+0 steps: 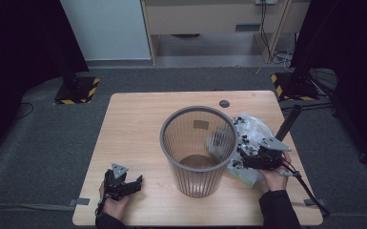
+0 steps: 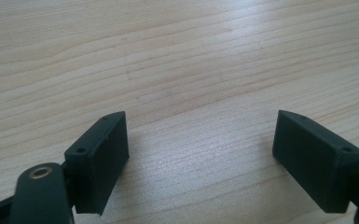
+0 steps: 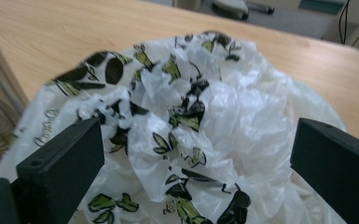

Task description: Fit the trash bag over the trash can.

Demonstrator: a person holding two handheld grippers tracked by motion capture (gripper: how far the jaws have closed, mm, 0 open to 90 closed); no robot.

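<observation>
At the near left corner of the wooden surface [image 1: 138, 124], the left gripper [image 1: 124, 183] rests low in the person's hand, jaws spread wide over bare wood, holding nothing. In the middle stands a grey ribbed wastebasket [image 1: 198, 150], upright and apparently empty. Just right of it, touching or nearly so, lies a crumpled white plastic bag [image 3: 186, 121] printed with green and black leaves. It looks light, soft and slippery, so a bunched fold near its top should give the surest hold. The right gripper [image 1: 248, 155] hovers over the bag, jaws spread to either side, the hand angled toward the wastebasket.
</observation>
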